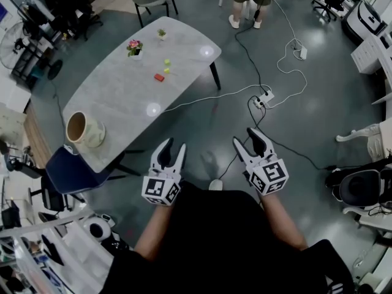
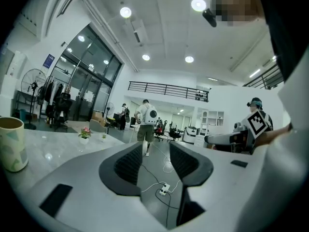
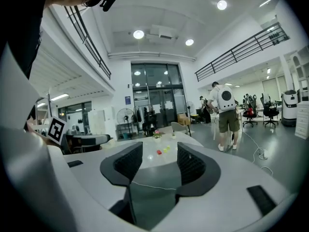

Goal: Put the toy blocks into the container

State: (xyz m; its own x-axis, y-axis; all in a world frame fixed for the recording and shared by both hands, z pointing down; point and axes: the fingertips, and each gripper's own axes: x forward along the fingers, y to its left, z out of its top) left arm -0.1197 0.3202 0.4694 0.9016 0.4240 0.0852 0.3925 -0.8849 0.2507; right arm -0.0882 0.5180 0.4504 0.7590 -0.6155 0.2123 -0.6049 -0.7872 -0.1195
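Table (image 1: 110, 97) was pale grey, marbled. Red block (image 1: 159, 77); yellow-green block (image 1: 166, 61); second yellow-green block (image 1: 166, 70). Container (image 1: 95, 133) was cream outside, brown inside. Flowers (image 1: 134, 44) were pink. Left gripper (image 1: 173, 144) and right gripper (image 1: 244, 136) were white with black jaws and black-and-white square markers. Chair (image 1: 70, 170) was navy.

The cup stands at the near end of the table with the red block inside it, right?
No: the head view shows the red block lying on the table, well away from the cup, near the yellow blocks. The cup does stand at the near end.
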